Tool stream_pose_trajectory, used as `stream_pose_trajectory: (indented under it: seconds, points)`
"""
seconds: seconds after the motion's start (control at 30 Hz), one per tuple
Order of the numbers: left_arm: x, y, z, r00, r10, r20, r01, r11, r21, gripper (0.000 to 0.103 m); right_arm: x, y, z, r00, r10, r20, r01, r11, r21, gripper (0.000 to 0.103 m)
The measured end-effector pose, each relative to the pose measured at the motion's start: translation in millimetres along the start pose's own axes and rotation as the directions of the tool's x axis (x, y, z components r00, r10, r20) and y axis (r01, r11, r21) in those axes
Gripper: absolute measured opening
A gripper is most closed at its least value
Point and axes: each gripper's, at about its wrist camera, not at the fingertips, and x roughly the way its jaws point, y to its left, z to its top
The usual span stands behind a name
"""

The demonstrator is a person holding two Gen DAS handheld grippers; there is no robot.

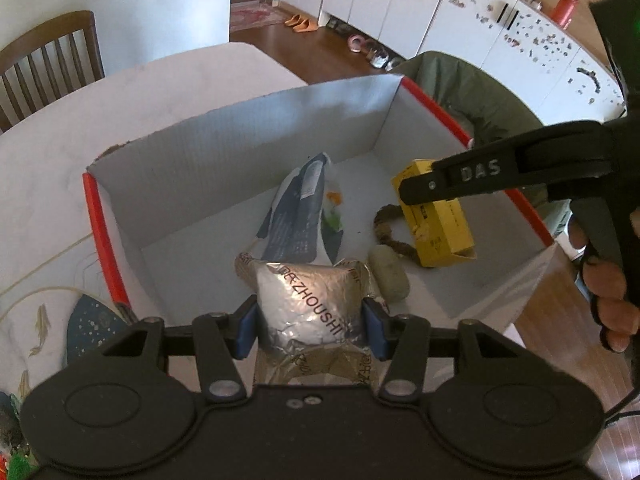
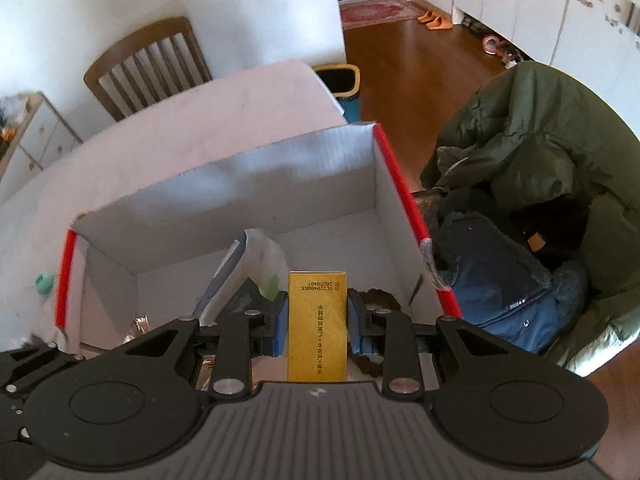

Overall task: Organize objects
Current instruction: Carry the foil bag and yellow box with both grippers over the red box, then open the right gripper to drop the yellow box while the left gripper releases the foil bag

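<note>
Pinching a silver packet in my left gripper and a yellow carton in my right gripper, I'm hovering inside the red-edged box, floor mostly bare

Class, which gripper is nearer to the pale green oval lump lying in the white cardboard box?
Left. The left gripper, holding a silver foil packet, sits just beside the pale green oval lump. The right gripper grips the yellow carton farther off.

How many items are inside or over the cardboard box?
5: silver packet in left jaws, yellow carton in right jaws, blue-white pouch, brown rope ring, pale lump on floor. More may be hidden.
</note>
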Motion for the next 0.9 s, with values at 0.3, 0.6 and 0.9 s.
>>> stream_pose_trajectory:
  seconds: [0.3,0.6,0.9]
  points:
    - [16,1,4,0.999,0.006,-0.045,-0.007,1.0,-0.015,0.052,28,7,7,1.0,-0.004,-0.028,0.003,0.999,-0.035,0.028]
    - [26,4,3,0.996,-0.001,-0.091,-0.001,1.0,-0.02,0.052,46,9,7,0.998,-0.023,-0.061,0.02,0.998,-0.054,0.028]
    - [26,3,5,0.994,0.009,-0.109,-0.011,1.0,-0.023,0.057,44,9,2,0.997,-0.032,-0.066,0.027,0.997,-0.07,0.029]
